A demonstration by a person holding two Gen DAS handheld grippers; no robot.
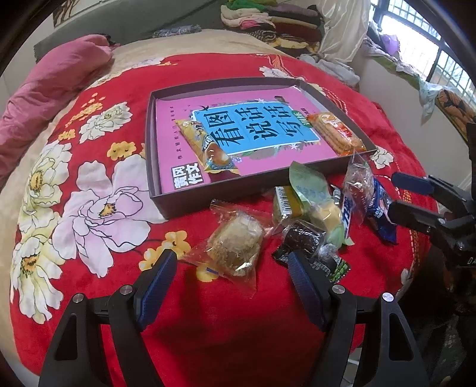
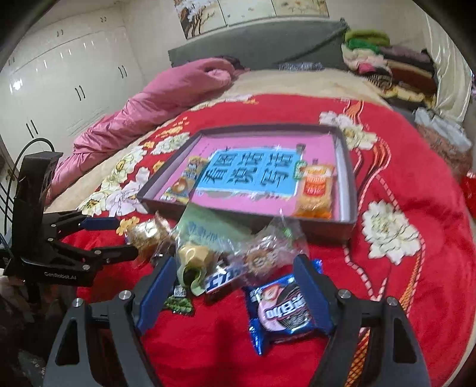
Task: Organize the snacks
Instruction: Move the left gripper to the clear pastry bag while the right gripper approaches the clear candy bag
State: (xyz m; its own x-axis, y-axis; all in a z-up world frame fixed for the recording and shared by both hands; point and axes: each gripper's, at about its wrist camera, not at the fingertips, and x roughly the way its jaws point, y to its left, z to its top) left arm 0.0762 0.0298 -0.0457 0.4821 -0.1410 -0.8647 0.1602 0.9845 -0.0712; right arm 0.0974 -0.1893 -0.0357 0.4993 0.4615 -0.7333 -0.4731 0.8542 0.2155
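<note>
A shallow dark box [image 1: 190,202] lined with a pink and blue book lies on the red blanket; it also shows in the right wrist view [image 2: 348,226]. In it lie a yellow snack bar [image 1: 205,146] and an orange cracker pack [image 1: 336,134]. Loose snacks lie in front: a clear-wrapped pastry [image 1: 235,241], a green packet [image 1: 312,190], a dark brownie pack [image 1: 303,238], a blue cookie pack [image 2: 282,309]. My left gripper [image 1: 232,262] is open, its fingers either side of the pastry's near end. My right gripper [image 2: 235,268] is open over the pile, with the blue cookie pack by its right finger.
A red floral blanket [image 1: 89,193] covers the bed. A pink quilt [image 1: 50,89] lies at the far left, folded clothes [image 1: 273,18] at the head. A window [image 1: 431,44] is at the right, white wardrobes [image 2: 59,74] at the left.
</note>
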